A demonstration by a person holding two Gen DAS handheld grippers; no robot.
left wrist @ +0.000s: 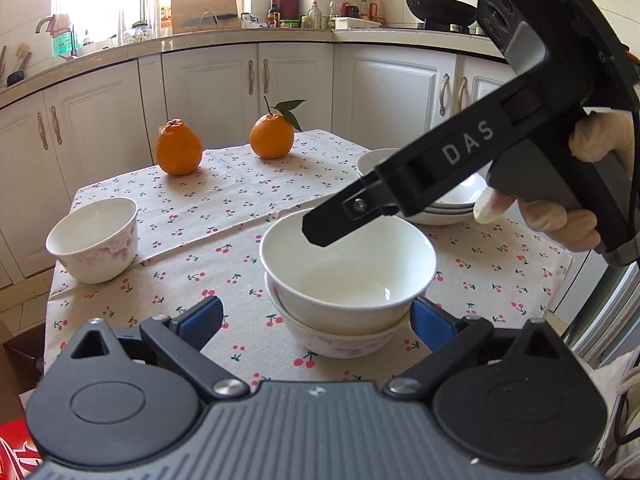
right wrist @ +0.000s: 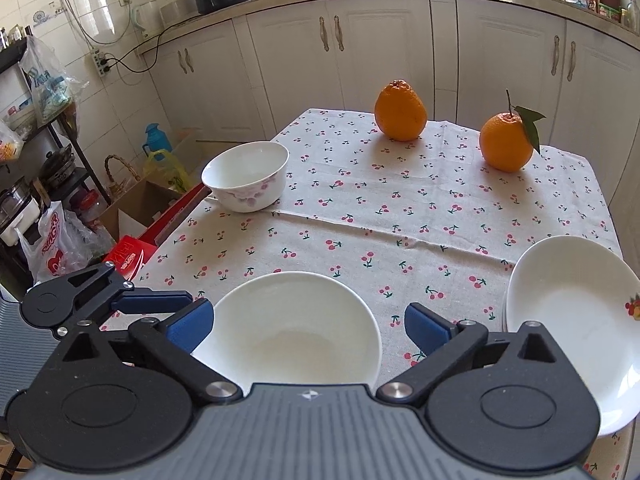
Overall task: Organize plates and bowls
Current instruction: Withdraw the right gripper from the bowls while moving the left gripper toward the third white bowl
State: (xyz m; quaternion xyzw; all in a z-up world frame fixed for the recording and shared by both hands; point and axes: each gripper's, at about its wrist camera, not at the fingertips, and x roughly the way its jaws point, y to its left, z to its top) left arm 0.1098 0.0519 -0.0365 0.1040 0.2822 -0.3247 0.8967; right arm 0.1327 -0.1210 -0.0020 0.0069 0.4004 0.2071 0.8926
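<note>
Two white bowls are nested in a stack (left wrist: pixel 344 276) near the table's front; its top bowl also shows in the right wrist view (right wrist: pixel 292 328). My left gripper (left wrist: pixel 316 318) is open, its blue pads either side of the stack, not touching. My right gripper (right wrist: pixel 308 326) is open above the top bowl; in the left wrist view its body (left wrist: pixel 460 152) hangs over the bowl's far rim. A single flowered bowl (left wrist: pixel 94 238) (right wrist: pixel 248 176) sits at the table's left edge. A stack of white plates (left wrist: pixel 448 200) (right wrist: pixel 572 312) lies at the right.
Two oranges (left wrist: pixel 178 146) (left wrist: pixel 272 136) stand at the far side of the cherry-print tablecloth (left wrist: pixel 240 208). White kitchen cabinets (left wrist: pixel 296 80) run behind the table. Boxes and bags (right wrist: pixel 132 216) crowd the floor to the table's left.
</note>
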